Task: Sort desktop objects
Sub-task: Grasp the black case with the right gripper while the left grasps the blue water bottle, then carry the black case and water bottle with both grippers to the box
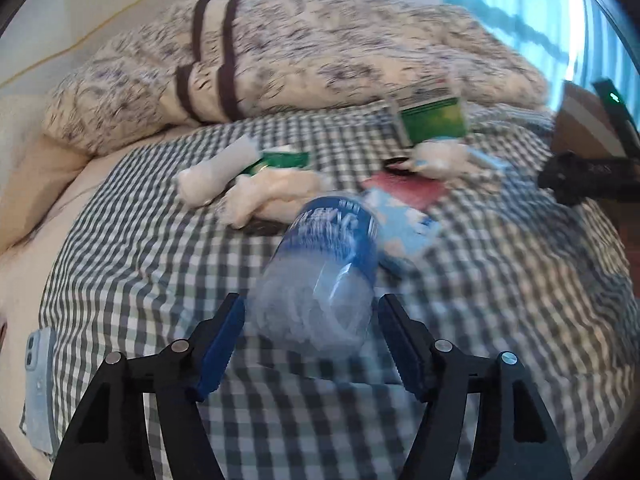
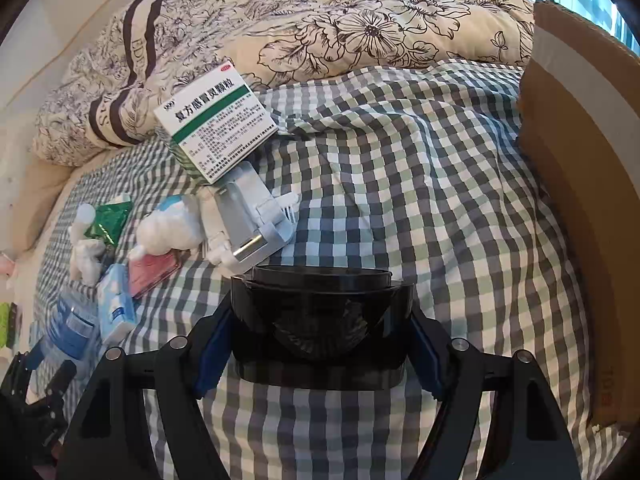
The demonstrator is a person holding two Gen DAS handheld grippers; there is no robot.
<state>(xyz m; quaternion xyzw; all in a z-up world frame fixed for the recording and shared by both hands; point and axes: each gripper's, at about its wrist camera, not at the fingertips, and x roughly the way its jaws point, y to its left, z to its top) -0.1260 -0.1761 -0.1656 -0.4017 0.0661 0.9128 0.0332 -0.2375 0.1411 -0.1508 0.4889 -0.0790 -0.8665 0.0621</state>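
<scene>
A clear plastic bottle point(image 1: 320, 280) with a blue label lies on the checked sheet, its base towards me in the blurred left wrist view. My left gripper point(image 1: 310, 312) is open, one finger on each side of the base and a small gap to each. The same bottle point(image 2: 68, 332) shows at the lower left of the right wrist view. My right gripper point(image 2: 320, 332) is shut on a round black container point(image 2: 320, 320), held just above the sheet. A green and white medicine box point(image 2: 216, 120) leans against the quilt behind a white and blue plastic device point(image 2: 256, 216).
On the checked sheet point(image 2: 400, 160) lie white cotton bundles point(image 2: 168, 228), a green sachet point(image 2: 108, 220), a red card case point(image 2: 154, 272) and a blue tissue pack point(image 2: 116, 304). A cardboard box point(image 2: 580, 200) stands at the right. A floral quilt point(image 1: 320, 48) is heaped behind. A phone point(image 1: 40, 380) lies at the left edge.
</scene>
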